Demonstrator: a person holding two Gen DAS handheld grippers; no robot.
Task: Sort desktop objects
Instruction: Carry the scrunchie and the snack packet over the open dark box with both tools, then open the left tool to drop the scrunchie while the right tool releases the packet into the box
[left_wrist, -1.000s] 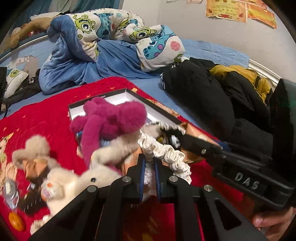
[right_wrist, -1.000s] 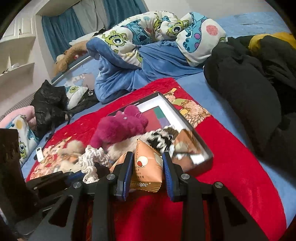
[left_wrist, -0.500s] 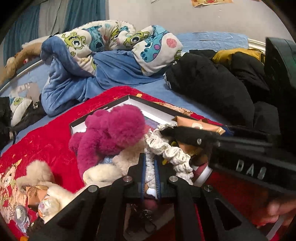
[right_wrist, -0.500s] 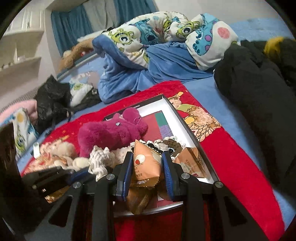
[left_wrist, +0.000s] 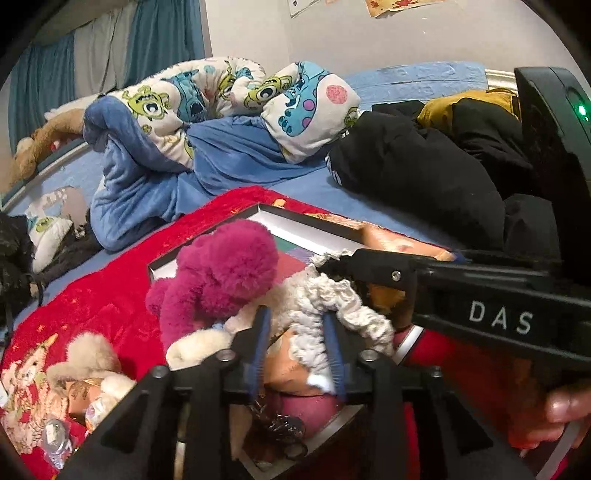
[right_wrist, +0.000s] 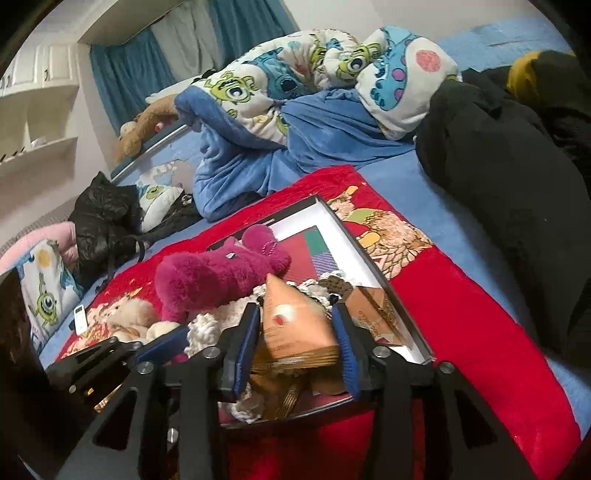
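Note:
A black-rimmed white tray (right_wrist: 369, 258) lies on a red blanket (right_wrist: 461, 332) and holds a magenta plush toy (right_wrist: 218, 273), snack packets and a white knitted toy. My left gripper (left_wrist: 297, 350) is open over the tray, with the white knitted toy (left_wrist: 332, 306) loose between its fingers. My right gripper (right_wrist: 295, 343) is open over the tray's near end, and an orange snack packet (right_wrist: 295, 325) sits free between its fingers. The right gripper's body crosses the left wrist view (left_wrist: 480, 299). The tray rim (left_wrist: 314, 221) and the plush toy (left_wrist: 221, 273) also show there.
Cream plush toys (left_wrist: 88, 369) and small items lie on the blanket left of the tray. A rumpled blue cartoon quilt (right_wrist: 314, 92) is behind, black clothing (right_wrist: 498, 184) to the right. A black bag (right_wrist: 103, 218) lies at the left.
Both grippers moved forward over the tray. Both sets of fingers spread apart, letting go of the knitted toy and the orange packet.

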